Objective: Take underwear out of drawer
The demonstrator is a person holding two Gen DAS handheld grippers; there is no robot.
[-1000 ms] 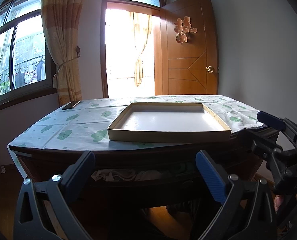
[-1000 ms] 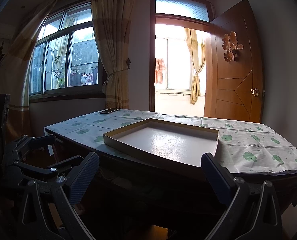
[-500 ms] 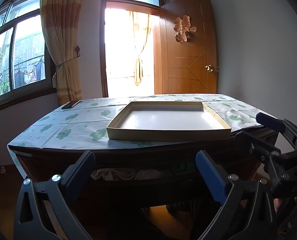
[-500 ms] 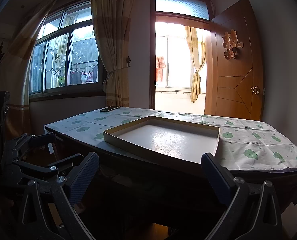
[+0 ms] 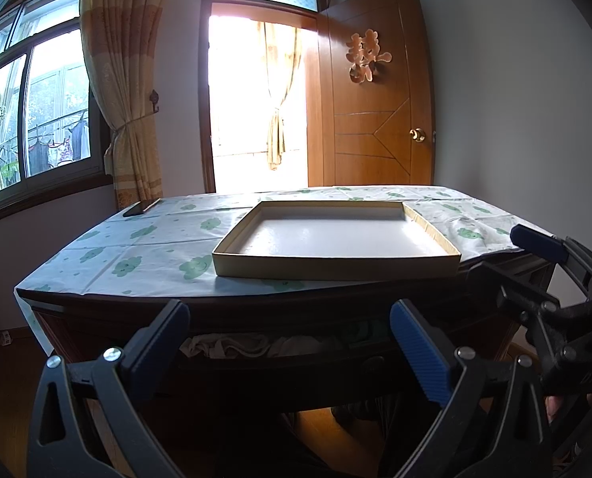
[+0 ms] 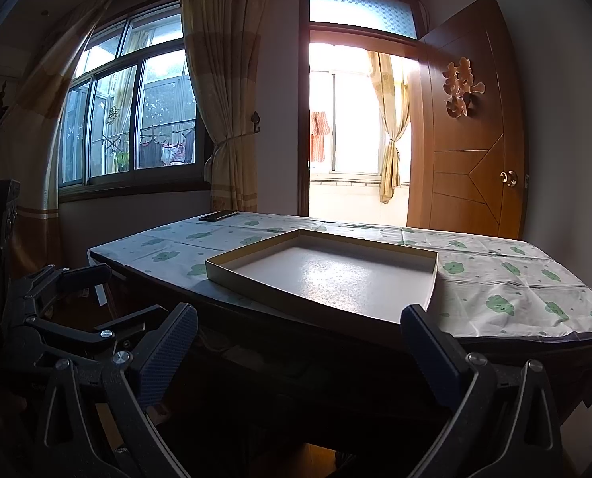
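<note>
The wooden surface (image 5: 108, 306) carries a white cloth with green cloud prints (image 5: 144, 255), which covers its whole top. A shallow cardboard box lid (image 5: 335, 267), white inside and bare, lies near the front edge of the surface, toward the right corner. Below that front edge the drawer (image 5: 280, 362) stands pulled open, and pale crumpled underwear (image 5: 232, 345) lies inside it, toward its left end. The left gripper (image 5: 290, 344) hangs in front of the drawer with its blue-padded jaws spread wide, holding nothing, the underwear showing between them. The right gripper (image 6: 299, 352) hangs off the front right corner, jaws equally wide and bare. A dark phone (image 5: 141, 207) rests at the far left corner of the surface.
</note>
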